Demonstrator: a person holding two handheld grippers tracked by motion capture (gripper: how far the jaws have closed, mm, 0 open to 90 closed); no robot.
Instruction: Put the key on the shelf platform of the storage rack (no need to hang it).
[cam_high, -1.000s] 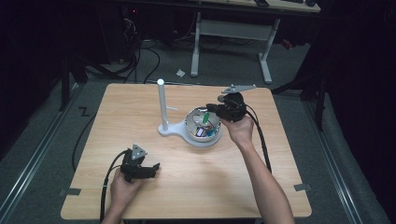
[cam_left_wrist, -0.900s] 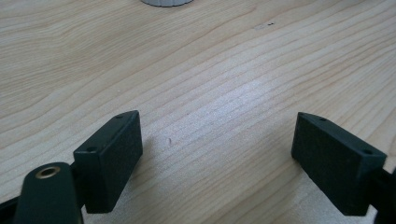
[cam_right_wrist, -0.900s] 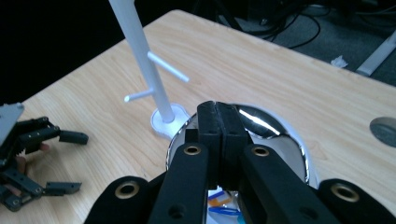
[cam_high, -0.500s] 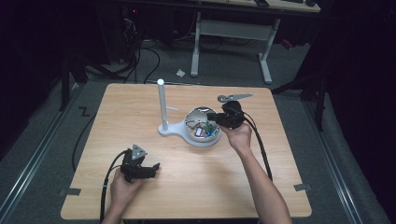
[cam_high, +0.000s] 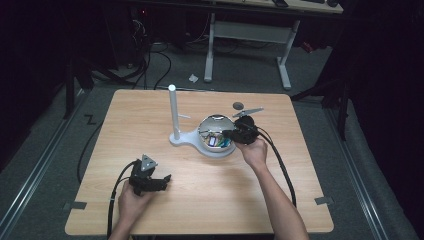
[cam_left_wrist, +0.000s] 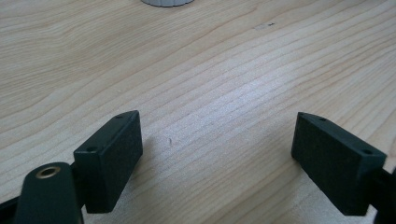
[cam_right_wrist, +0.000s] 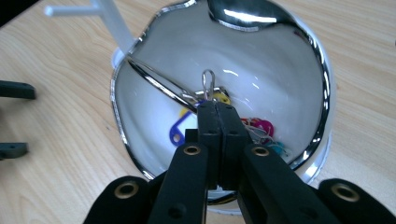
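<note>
A white stand with an upright post (cam_high: 173, 112) carries a chrome-rimmed white bowl (cam_high: 216, 118) at the middle of the table. Inside the bowl (cam_right_wrist: 322, 93) lie coloured key tags: a blue one (cam_right_wrist: 179, 131), a pink one (cam_right_wrist: 262, 127) and a yellow one (cam_right_wrist: 223, 99). My right gripper (cam_high: 226, 134) reaches into the bowl from the right. In the right gripper view it (cam_right_wrist: 217, 106) is shut on a small metal key ring (cam_right_wrist: 208, 83) whose loop sticks up past the tips. My left gripper (cam_high: 162, 181) rests open on the bare wood near the front left, nothing between its jaws (cam_left_wrist: 217, 116).
A small dark disc (cam_high: 238, 105) lies on the wooden table (cam_high: 300, 200) behind the bowl. A thin peg (cam_right_wrist: 70, 9) juts from the post. Cables trail from both grippers to the front edge. A desk frame (cam_high: 285, 55) stands on the floor beyond.
My right gripper has come from behind the bowl toward the person and down into the bowl. The left gripper has stayed where it was.
</note>
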